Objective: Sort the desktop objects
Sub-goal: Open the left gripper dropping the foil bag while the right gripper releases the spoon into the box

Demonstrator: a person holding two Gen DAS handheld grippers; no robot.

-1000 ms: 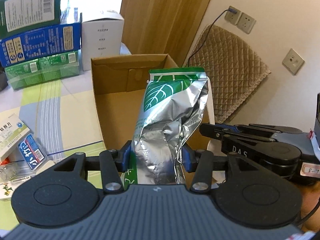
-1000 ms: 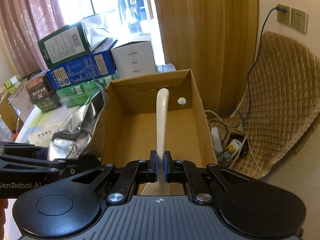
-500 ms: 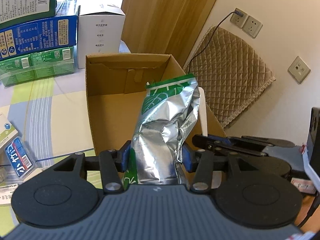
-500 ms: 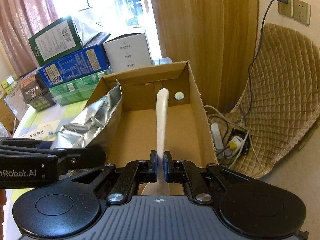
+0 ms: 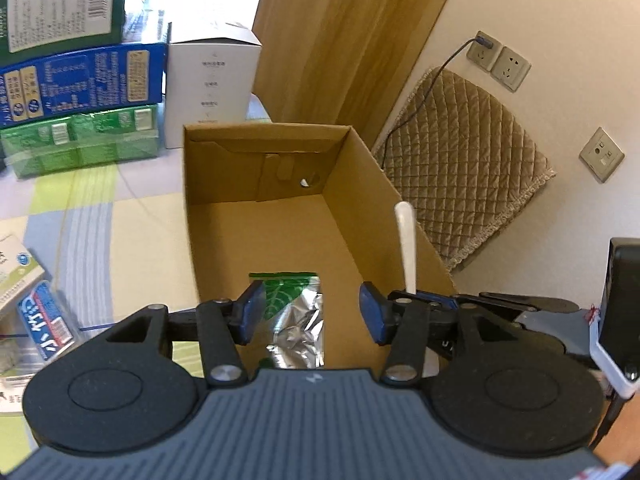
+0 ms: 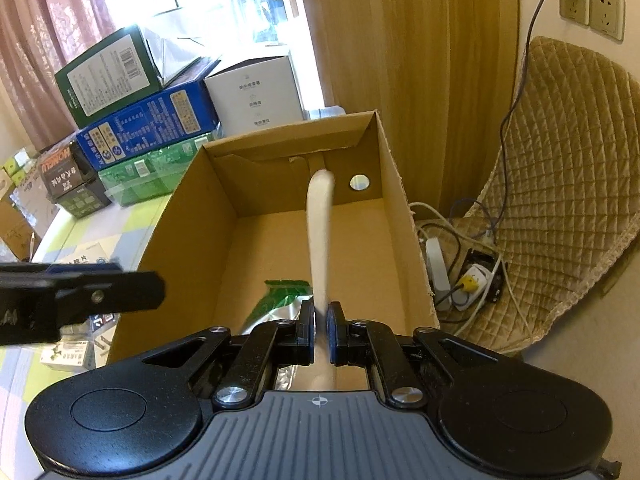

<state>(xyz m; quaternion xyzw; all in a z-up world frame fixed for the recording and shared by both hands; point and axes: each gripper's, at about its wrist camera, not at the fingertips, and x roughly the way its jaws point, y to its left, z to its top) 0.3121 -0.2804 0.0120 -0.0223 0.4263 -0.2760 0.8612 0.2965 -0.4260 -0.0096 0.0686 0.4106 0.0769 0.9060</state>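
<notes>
An open cardboard box point(image 5: 191, 216) stands on the table in front of both grippers. The silver and green foil pouch point(image 5: 298, 320) lies flat on its floor near the front wall, also visible in the right wrist view point(image 6: 280, 300). My left gripper point(image 5: 312, 312) hovers open above the pouch with nothing between its pads. My right gripper point(image 6: 321, 332) hangs over the box's right half. Its jaws are opening around the handle of a cream spoon point(image 6: 320, 232), which still stands upright between the pads and looks blurred. The left wrist view shows the spoon point(image 5: 406, 240) too.
Behind the box stand a white carton point(image 5: 212, 80) and a stack of green and blue cartons point(image 5: 80, 80). Small medicine packs point(image 5: 44, 316) lie on the table at left. Right of the table are a quilted chair point(image 6: 560, 200), a power strip with cables point(image 6: 440, 272) and wall sockets.
The pouch has left my left gripper and dropped flat onto the box floor; the left jaws now stand apart. The right pads have eased slightly off the spoon handle.
</notes>
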